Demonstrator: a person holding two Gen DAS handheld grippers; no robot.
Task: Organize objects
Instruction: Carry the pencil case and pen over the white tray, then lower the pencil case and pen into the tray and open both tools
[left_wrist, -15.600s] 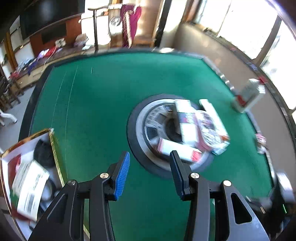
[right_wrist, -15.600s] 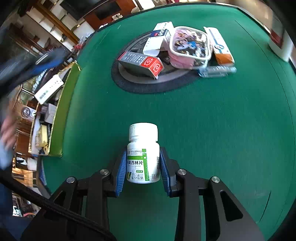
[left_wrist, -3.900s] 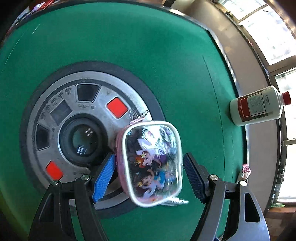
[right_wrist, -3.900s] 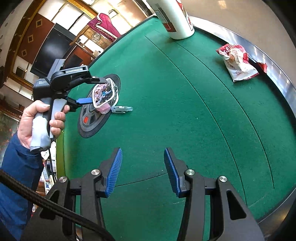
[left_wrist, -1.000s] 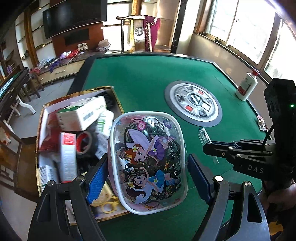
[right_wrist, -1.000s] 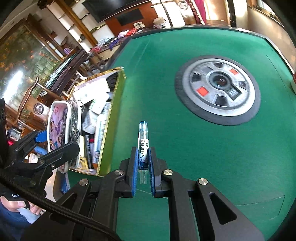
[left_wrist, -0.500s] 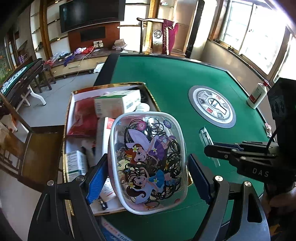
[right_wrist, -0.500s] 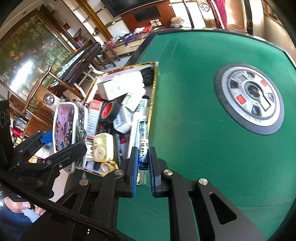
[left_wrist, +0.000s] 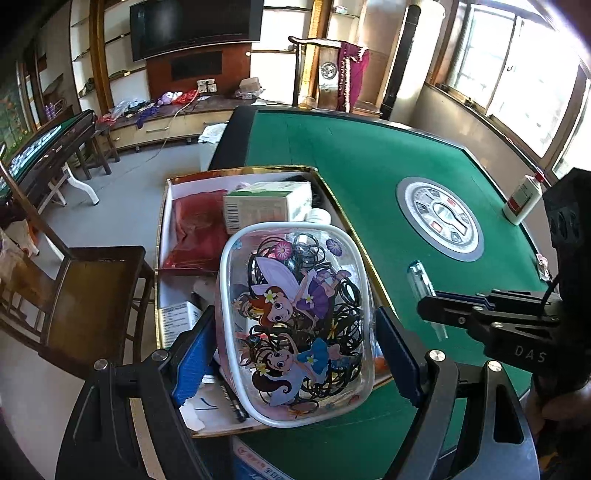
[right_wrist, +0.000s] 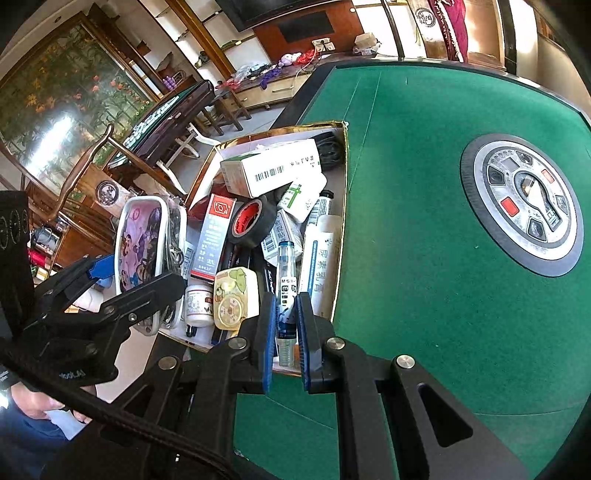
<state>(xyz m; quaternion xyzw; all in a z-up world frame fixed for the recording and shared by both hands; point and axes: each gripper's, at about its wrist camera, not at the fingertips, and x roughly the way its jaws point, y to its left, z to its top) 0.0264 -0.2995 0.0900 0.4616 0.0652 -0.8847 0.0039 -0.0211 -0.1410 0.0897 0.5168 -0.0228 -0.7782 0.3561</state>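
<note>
The left gripper (left_wrist: 295, 354) is held up over the near end of the box (left_wrist: 332, 188), its blue pads (left_wrist: 195, 354) clamped on the two sides of a clear pouch (left_wrist: 295, 317) printed with cartoon fairies and stuffed with black hair ties; the pouch stands on edge between the fingers, its face toward the camera; in the right wrist view the same pouch (right_wrist: 142, 236) hangs at the box's outer side, over its rim. The right gripper (right_wrist: 284, 325) reaches in level from the table side, fingers pressed together on a slim clear tube (right_wrist: 287, 280) with a blue cap, the tube pointing forward over the box's near corner.

A second ago both grippers sat over the green table (right_wrist: 424, 258) beside the box, the tube above the felt; since then both have come across and now hang above the box.

The box, gold-edged and white inside, rests on the table's edge by a wooden chair (left_wrist: 92, 295); it holds a green and white carton (right_wrist: 273, 170), a roll of black tape (right_wrist: 251, 221) with a red core, a grey carton with a red top (right_wrist: 214, 236), a small white bottle (right_wrist: 304, 195), a long white tube (right_wrist: 321, 254), a yellow case (right_wrist: 232, 299), a small jar (right_wrist: 199, 304) and a red packet (left_wrist: 199, 232). A round grey panel (right_wrist: 524, 203) sits in the middle of the table; a white bottle (left_wrist: 522, 203) stands near the far edge.
</note>
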